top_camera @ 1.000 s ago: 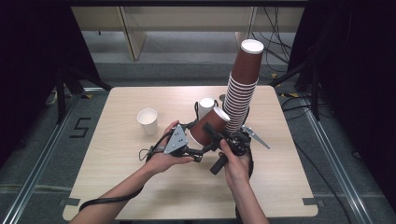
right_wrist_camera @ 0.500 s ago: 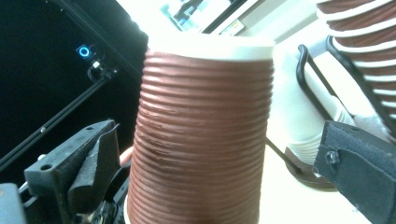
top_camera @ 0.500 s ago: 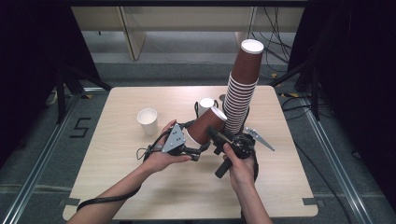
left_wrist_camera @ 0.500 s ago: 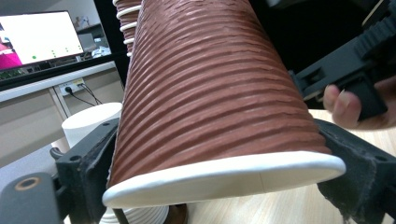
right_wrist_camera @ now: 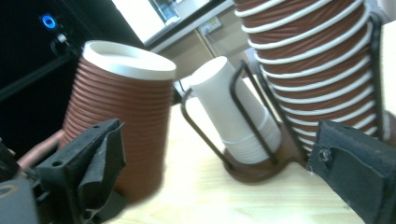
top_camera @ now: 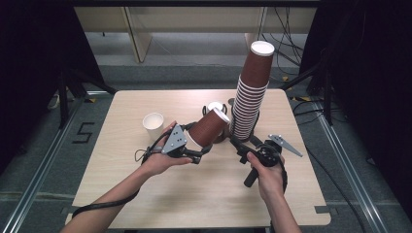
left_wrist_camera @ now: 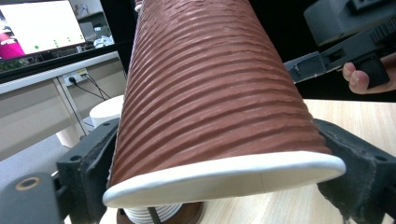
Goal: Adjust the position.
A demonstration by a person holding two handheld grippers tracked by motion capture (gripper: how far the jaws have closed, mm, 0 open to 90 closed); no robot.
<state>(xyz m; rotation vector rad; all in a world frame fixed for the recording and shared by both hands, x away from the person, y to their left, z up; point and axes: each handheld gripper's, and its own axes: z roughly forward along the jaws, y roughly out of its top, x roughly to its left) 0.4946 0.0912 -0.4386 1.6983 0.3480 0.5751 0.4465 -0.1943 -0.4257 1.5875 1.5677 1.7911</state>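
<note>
A brown ribbed paper cup (top_camera: 209,127) hangs tilted over the table's middle, its white base up and to the right. My left gripper (top_camera: 198,145) is shut on it near the rim. In the left gripper view both jaws press the sides of the brown cup (left_wrist_camera: 210,93). My right gripper (top_camera: 236,144) stands open to the right of that cup, near the foot of a tall stack of brown cups (top_camera: 250,97). In the right gripper view its wide jaws hold nothing, with the brown cup (right_wrist_camera: 121,112) at the left and the brown stack (right_wrist_camera: 317,65) at the right.
A short stack of white cups (top_camera: 215,107) sits in a black wire holder (right_wrist_camera: 243,93) beside the tall stack. A single white cup (top_camera: 153,124) stands upright at the left. The wooden table (top_camera: 194,199) has bare room toward its near edge.
My right hand and its gripper have moved to the right, away from the held cup and toward the foot of the tall stack. The left gripper has kept still with the cup.
</note>
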